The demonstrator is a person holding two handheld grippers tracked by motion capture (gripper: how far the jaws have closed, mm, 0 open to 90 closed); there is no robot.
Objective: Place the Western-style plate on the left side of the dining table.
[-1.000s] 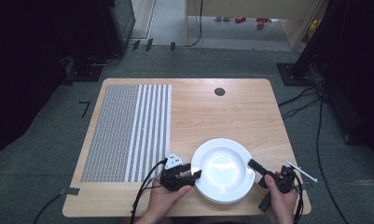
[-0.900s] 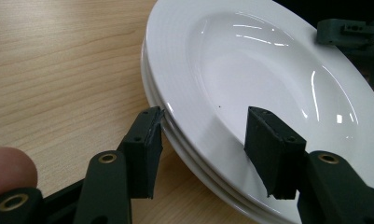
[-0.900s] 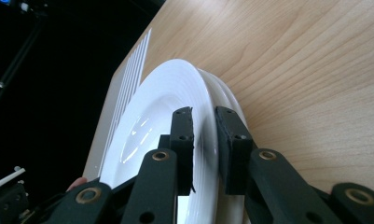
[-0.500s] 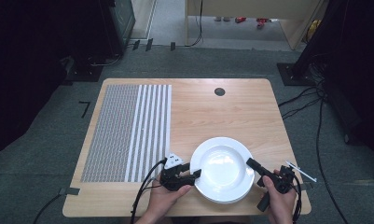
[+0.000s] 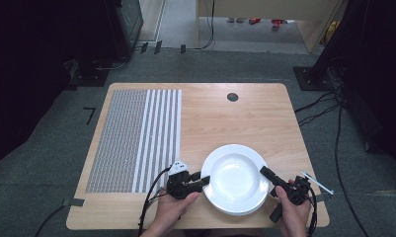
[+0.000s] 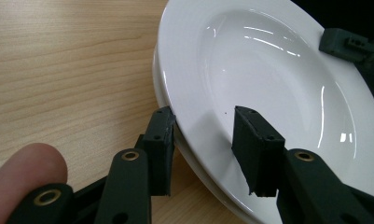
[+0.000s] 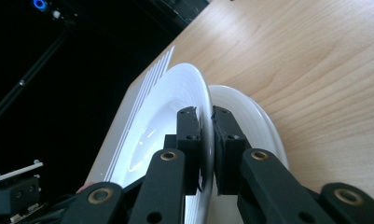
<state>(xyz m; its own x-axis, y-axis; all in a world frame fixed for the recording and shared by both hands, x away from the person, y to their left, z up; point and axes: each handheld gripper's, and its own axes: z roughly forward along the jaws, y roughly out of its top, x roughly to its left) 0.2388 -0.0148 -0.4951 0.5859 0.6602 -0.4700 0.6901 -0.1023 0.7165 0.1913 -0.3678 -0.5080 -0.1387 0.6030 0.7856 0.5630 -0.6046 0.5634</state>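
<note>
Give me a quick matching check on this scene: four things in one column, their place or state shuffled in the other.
1. right tool
2. lower plate
3. striped mat
4. black disc

a. near the far edge of the table
b. on the table's left part
c. shut on the rim of the top plate
d. lying under another plate

Pairs: 1-c, 2-d, 3-b, 4-a

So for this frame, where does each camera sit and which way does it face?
High view: above the near table edge, looking forward and down; forearms, left tool, right tool.
Left gripper view: rides the left tool, facing the top plate; a fingertip shows.
Right gripper view: rides the right tool, clamped on that plate's rim.
All share the two stacked plates.
</note>
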